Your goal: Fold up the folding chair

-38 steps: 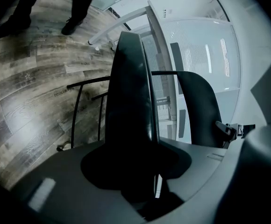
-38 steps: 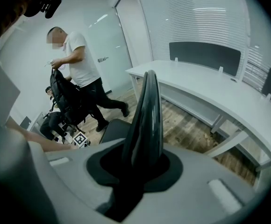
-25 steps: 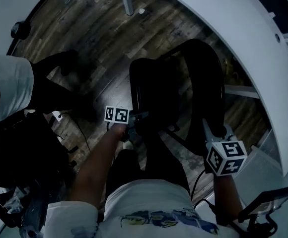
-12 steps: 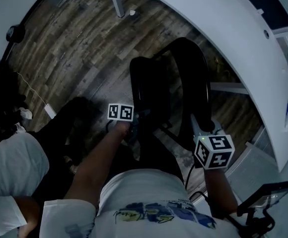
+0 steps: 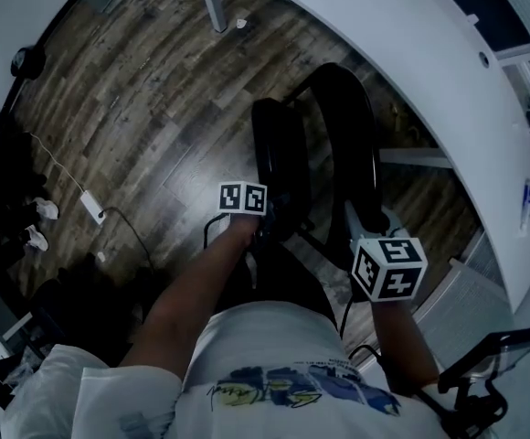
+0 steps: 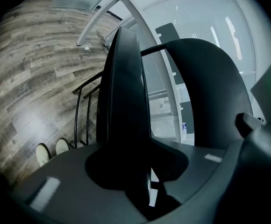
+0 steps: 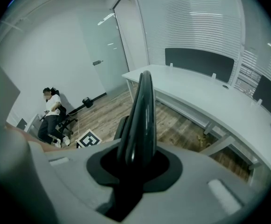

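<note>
Seat point(image 5: 280, 154) is clamped in left gripper point(image 5: 272, 216), backrest point(image 5: 349, 126) in right gripper point(image 5: 364, 219); if either thin edge is lost, the seat may be dropped open.

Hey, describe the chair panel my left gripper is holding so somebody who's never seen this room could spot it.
Beside the long curved white desk, on the wood-plank floor, stands a black folding chair. The panel is its seat, the narrower one on the left, tipped up nearly on edge and clamped in the left gripper. The broader, curved backrest sits nearer the desk.
</note>
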Demonstrator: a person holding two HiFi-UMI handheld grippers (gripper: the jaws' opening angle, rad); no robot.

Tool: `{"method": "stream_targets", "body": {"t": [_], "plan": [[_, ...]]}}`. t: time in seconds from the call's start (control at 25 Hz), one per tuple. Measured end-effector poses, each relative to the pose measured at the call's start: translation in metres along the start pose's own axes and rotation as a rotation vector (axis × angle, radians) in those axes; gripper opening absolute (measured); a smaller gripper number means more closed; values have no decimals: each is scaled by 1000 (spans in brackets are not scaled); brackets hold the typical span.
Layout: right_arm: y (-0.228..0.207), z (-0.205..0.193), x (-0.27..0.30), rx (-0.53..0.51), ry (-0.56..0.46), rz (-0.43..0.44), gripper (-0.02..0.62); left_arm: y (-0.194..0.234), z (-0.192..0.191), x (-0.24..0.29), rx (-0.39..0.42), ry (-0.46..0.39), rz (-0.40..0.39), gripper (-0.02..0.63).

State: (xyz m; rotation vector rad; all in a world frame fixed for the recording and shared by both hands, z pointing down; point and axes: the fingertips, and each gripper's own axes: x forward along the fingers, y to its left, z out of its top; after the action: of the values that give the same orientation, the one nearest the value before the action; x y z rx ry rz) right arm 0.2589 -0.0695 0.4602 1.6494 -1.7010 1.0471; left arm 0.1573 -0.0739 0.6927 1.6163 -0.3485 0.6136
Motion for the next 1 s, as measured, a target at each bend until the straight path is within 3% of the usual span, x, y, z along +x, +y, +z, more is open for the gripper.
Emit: {"method": "stream_targets", "body": {"t": [0.48,0.8,1.0], "plan": [[22,20,18,-12,7,-16,74,-14,19,22,-14,5,82,129],[44,47,28,-11,17,-13,72,-24,39,16,-16,30,148,129],[78,73,37,-64,31,17,72,-27,56,-4,-38,34,181,132]]}}
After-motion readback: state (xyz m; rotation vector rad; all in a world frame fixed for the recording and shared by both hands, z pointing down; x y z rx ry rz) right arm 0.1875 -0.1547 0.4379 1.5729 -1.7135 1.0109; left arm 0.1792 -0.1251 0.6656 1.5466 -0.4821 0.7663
